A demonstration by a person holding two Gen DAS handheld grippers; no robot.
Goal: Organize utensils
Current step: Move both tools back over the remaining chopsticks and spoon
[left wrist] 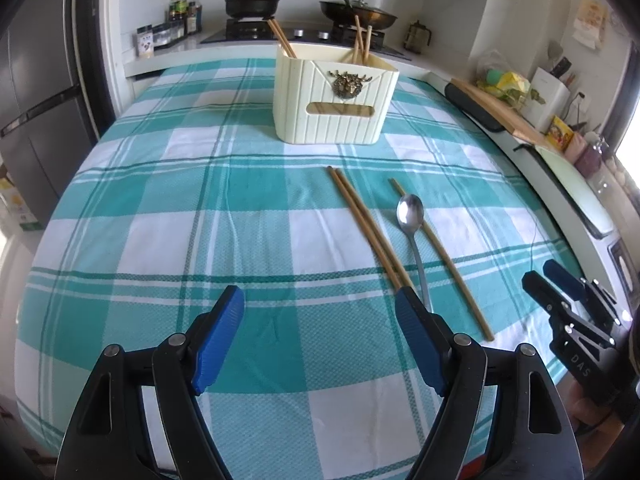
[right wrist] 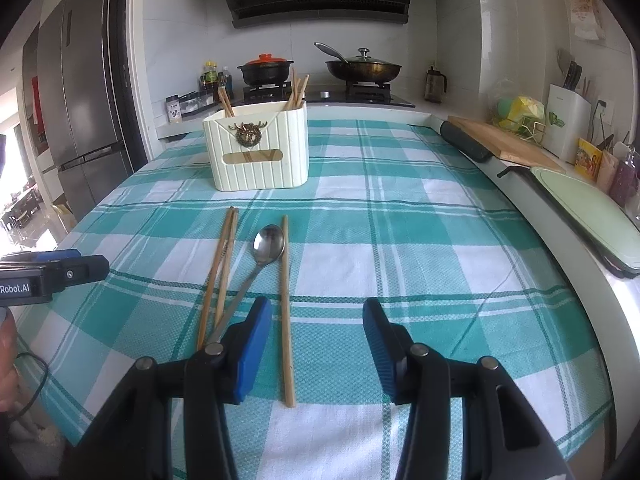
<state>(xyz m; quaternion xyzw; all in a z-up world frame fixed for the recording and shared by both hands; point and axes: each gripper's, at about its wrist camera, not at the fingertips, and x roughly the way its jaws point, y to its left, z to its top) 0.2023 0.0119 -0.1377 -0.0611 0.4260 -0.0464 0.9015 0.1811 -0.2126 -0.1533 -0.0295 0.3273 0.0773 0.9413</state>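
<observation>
Here, both tongs hang low over the bench [right wrist: 400,208], which wears a green and white check cloth. The left tongs [left wrist: 320,312] are spread wide with nothing between them. The right tongs [right wrist: 316,324] are spread wide too and hold nothing.

Three chopsticks and one spoon lie on the cloth. In the right wrist view the pair of chopsticks [right wrist: 218,276] lies at about 10 o'clock from the right tongs, and its near ends are hidden behind the left blue finger [right wrist: 252,352]. The spoon [right wrist: 269,246] lies between the pair and the single chopstick [right wrist: 285,304]; its handle tip is hidden by that same finger. The single chopstick shows whole, just inside that finger. In the left wrist view the pair's near ends and the spoon's handle end slip behind the right blue finger [left wrist: 420,340].

The cream box [right wrist: 260,148] stands farther back at about 11 o'clock, well apart from the loose things. More chopsticks [right wrist: 298,88] stick up from it, their lower parts hidden inside. A gold badge [right wrist: 248,134] sits on its front; its shape is hard to make out.

"Robot.AI" can be read on the left tongs at the 9 o'clock edge of the right wrist view, with the start cut off. "DAS" shows on the right tongs in the left wrist view.
</observation>
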